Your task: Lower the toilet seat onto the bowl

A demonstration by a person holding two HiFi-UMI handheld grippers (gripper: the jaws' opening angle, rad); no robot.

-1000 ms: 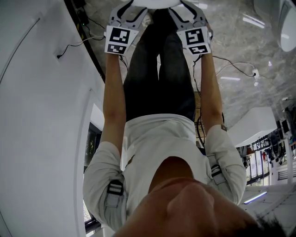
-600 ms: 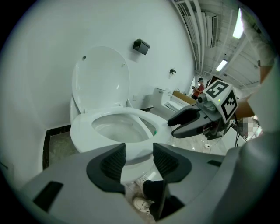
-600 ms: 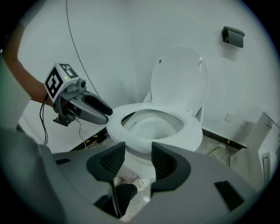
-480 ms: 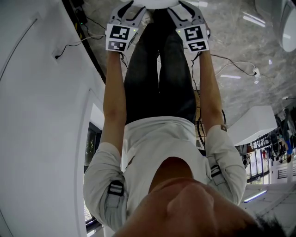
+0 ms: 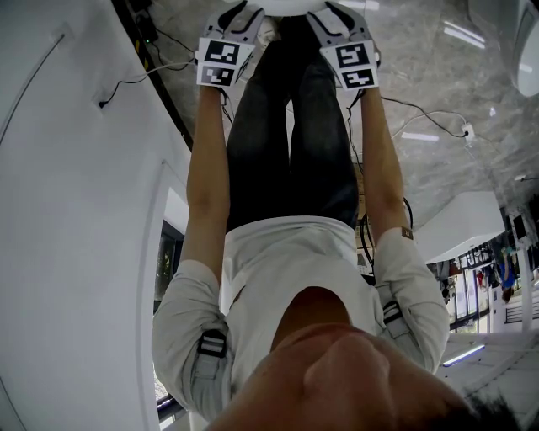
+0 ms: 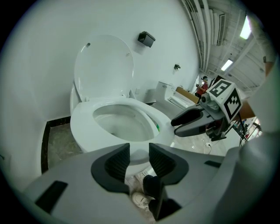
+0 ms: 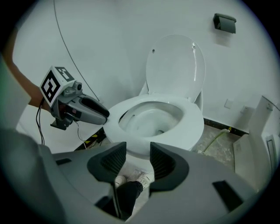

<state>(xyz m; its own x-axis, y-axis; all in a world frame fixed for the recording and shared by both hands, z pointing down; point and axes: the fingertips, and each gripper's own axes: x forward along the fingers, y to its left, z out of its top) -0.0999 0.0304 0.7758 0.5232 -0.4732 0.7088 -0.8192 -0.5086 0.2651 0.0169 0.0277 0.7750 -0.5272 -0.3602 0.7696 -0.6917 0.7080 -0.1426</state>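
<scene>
Looking down past my own arms in the head view: left gripper (image 5: pixel 238 15) and right gripper (image 5: pixel 334 13) side by side at the front of the white bowl (image 5: pixel 286 4), only its edge in frame. Grey marbled floor (image 5: pixel 438 84), loose cable (image 5: pixel 421 116) across it, white wall (image 5: pixel 67 210) on my left. Left gripper view: jaws closing, about half apart, nothing between the pads. Toilet seat (image 6: pixel 85 127) appears to lie flat on the bowl already; lid (image 6: pixel 103 65) upright against the wall, small black box (image 6: pixel 146 39) above it. Seat reads as rigid glossy plastic, light, hinged at the back, probably slippery under the pads. Best hold would be the front or side rim, thin edge between the jaws, eased rather than dropped. Right gripper view: jaws wide but closing, empty; seat ring just beyond them, down on the bowl. Dark skirting (image 7: pixel 227 124) and a greenish hose (image 7: pixel 214 138) on the stone floor beside the pedestal.
</scene>
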